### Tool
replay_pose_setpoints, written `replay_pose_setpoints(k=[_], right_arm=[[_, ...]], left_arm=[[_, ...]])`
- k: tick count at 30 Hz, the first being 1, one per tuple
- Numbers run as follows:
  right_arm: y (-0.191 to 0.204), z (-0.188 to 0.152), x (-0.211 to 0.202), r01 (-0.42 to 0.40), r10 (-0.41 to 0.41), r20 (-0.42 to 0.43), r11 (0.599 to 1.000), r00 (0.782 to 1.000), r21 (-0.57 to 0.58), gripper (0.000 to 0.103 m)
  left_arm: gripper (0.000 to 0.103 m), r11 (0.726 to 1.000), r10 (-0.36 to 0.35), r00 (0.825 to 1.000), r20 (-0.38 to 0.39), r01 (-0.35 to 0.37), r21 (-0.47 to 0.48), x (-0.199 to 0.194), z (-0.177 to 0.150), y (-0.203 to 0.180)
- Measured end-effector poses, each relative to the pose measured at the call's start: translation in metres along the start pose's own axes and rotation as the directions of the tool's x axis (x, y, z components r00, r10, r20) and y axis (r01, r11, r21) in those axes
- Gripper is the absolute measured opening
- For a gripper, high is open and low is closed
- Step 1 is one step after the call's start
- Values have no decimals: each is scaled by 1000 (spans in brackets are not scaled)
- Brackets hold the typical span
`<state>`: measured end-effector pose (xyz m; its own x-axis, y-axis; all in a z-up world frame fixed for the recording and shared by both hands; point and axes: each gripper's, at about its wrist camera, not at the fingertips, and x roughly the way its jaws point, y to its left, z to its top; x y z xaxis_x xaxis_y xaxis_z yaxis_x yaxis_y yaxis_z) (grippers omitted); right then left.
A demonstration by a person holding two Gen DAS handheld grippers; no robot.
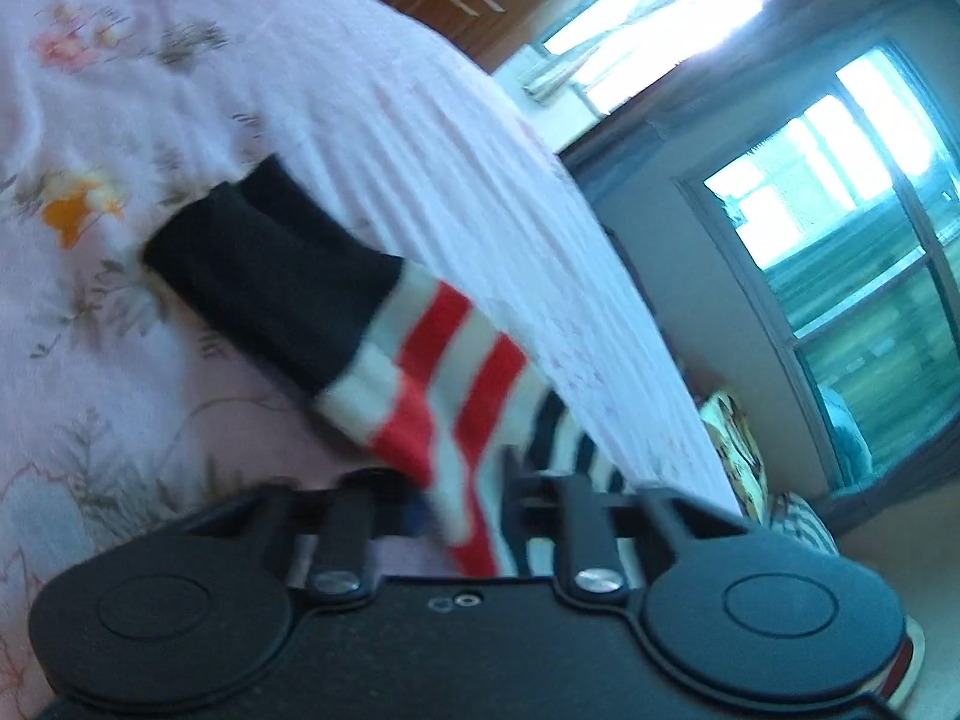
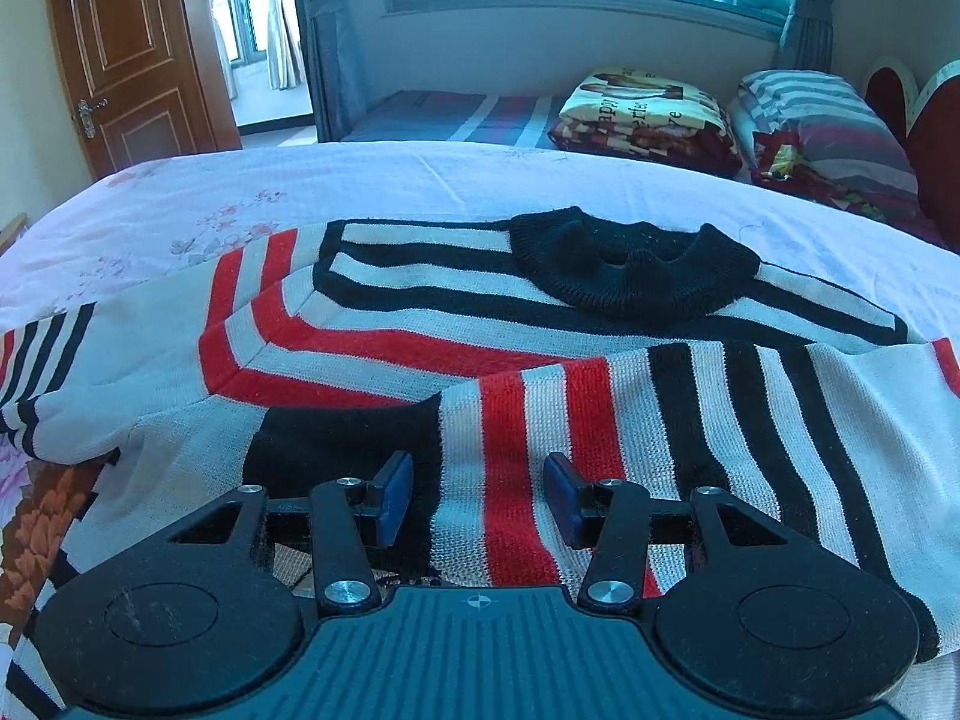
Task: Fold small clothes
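A knit sweater (image 2: 420,324) striped red, white and black lies flat on the bed, its black collar (image 2: 630,270) at the far side. One sleeve is folded across the body, with its black cuff (image 2: 342,450) just ahead of my right gripper (image 2: 480,498). That gripper hovers over the sleeve, its blue pads (image 2: 393,498) apart and nothing pressed between them. In the tilted, blurred left wrist view, my left gripper (image 1: 462,498) is shut on the other sleeve (image 1: 420,372). The sleeve stretches away from the jaws and ends in a black cuff (image 1: 270,276) over the sheet.
A pink floral bedsheet (image 2: 360,180) covers the bed under the sweater. Beyond it stands a second bed with a folded printed blanket (image 2: 648,114) and a striped pillow (image 2: 828,120). A brown door (image 2: 132,54) is at the far left, and windows along the back wall.
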<state>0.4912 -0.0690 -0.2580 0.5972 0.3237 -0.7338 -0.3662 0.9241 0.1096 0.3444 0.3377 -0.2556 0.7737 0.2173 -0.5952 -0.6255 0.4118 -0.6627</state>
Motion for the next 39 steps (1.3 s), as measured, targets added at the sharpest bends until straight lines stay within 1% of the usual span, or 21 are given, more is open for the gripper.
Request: replay_pose_setpoints(k=[1,4,5,7,9,12,14,16,19,22,24,25,26,28,30,32,33,35,37,38,39], right_arm=[[1,1,-1,2,-2,3,1000,1000,-3,48],[2,-2,-2,17,-17,20,1000,1000,-16,48],[3,-4,2,22,-22,8,999,1000,-34,48],[7,-5,2,33,-32,18,997,999,-67,48],[3,-3,2,23,-23,11,999,1000,-49,48],[-7,-1,-6,-32,30,43,999,999,34,48],[-12,-1,-11,-42,39,48,997,998,62,48],[-18,-1,-14,-54,50,44,995,998,83,48],[-28,-2,-24,-50,45,56,993,997,110,48],[-41,-4,-38,-43,33,74,990,997,138,48],[-51,-7,-47,-37,24,83,987,996,154,48],[-56,-9,-52,-32,18,87,986,996,164,48],[-62,-11,-56,-28,12,90,985,996,173,48],[-74,-17,-63,-23,4,92,980,996,197,48],[-85,-23,-70,-22,4,83,975,997,221,48],[-91,-29,-75,-28,11,72,971,997,236,48],[-93,-31,-78,-32,15,70,971,997,237,48],[-93,-34,-83,-42,26,71,973,997,227,48],[-90,-36,-86,-52,37,74,974,997,218,48],[-88,-36,-86,-65,49,77,974,996,217,48],[-85,-34,-87,-75,59,78,974,995,213,48]], left_arm=[[8,1000,-1,1000,3,1,-9,1,0,1],[7,999,4,1000,23,-5,50,-1,-2,-10],[6,998,-2,1000,32,0,64,-4,-2,-14],[6,995,-17,999,47,12,99,-9,-2,-26],[6,990,-43,997,63,34,138,-18,-2,-38],[6,969,-92,993,71,73,236,-27,-5,-67],[6,945,-138,989,58,114,305,-33,-11,-90],[6,912,-185,982,30,160,378,-37,-22,-116],[6,852,-243,969,-37,231,469,-38,-49,-157],[6,773,-278,951,-137,306,556,-32,-86,-196],[6,716,-286,932,-224,363,597,-25,-117,-217],[6,681,-283,919,-276,395,616,-21,-135,-224],[6,655,-275,904,-326,425,625,-16,-151,-233],[6,611,-228,870,-438,478,631,0,-183,-242],[8,574,-170,849,-500,498,650,10,-212,-239],[30,553,-103,840,-532,493,671,17,-231,-236],[36,541,-83,841,-534,488,685,17,-238,-237],[67,506,-83,848,-523,489,711,9,-239,-236],[76,468,-117,854,-506,497,731,-6,-239,-242],[77,458,-136,850,-510,510,728,-14,-239,-246],[77,459,-148,843,-518,522,719,-26,-238,-250]])
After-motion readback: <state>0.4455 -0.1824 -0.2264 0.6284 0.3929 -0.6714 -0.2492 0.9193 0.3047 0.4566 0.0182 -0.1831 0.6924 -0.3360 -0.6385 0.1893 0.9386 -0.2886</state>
